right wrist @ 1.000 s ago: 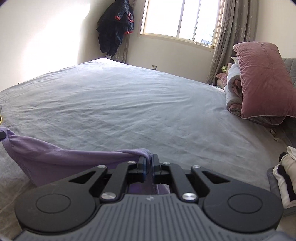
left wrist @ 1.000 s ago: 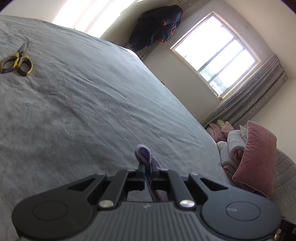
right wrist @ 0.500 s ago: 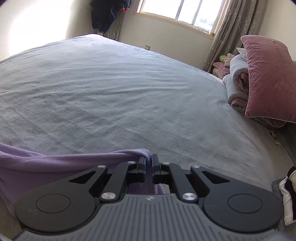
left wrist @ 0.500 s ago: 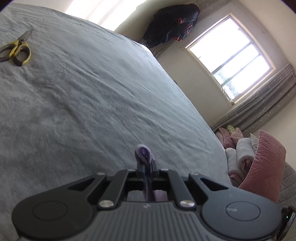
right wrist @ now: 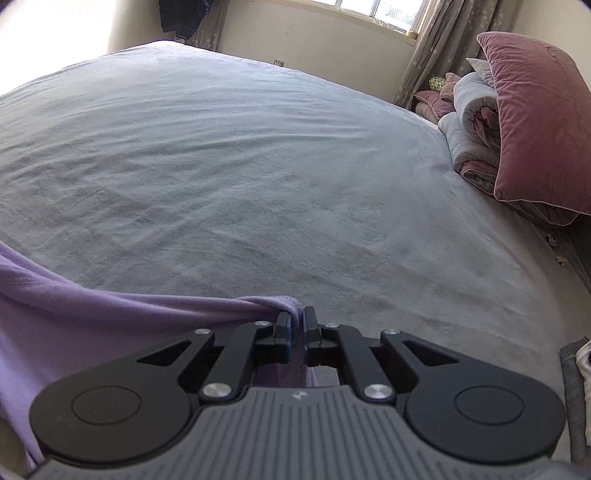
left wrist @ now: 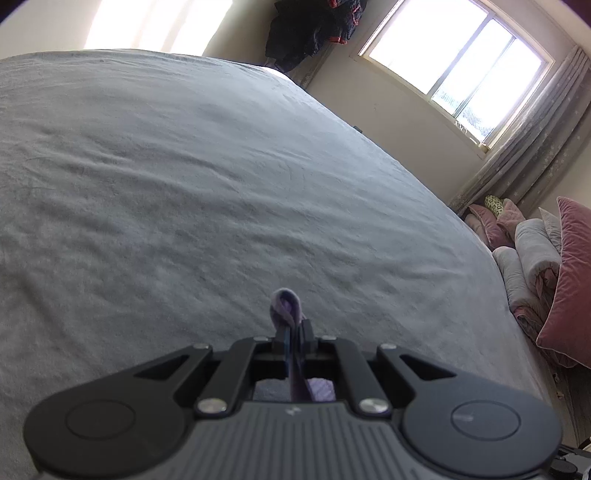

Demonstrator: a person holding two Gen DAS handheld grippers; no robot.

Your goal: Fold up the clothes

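Observation:
A light purple garment (right wrist: 96, 317) hangs stretched between my two grippers above the grey bed (right wrist: 258, 166). My right gripper (right wrist: 296, 318) is shut on one edge of it; the cloth runs from the pinch off to the left and sags below the view. In the left wrist view my left gripper (left wrist: 293, 328) is shut on another bit of the same purple garment (left wrist: 284, 306), which pokes out past the fingertips as a small loop. Most of the garment is hidden under the gripper bodies.
A wide grey bedsheet (left wrist: 184, 184) fills both views. At the bed's right edge lie a pink pillow (right wrist: 539, 122) and rolled quilts (right wrist: 472, 122). A window (left wrist: 450, 55) with curtains and a dark hanging jacket (left wrist: 306, 33) stand on the far wall. Folded clothes (right wrist: 580, 391) sit at the far right.
Both grippers have carried the purple garment forward over the bed and lower. The yellow scissors have left the left wrist view. More purple cloth now shows at the right view's left.

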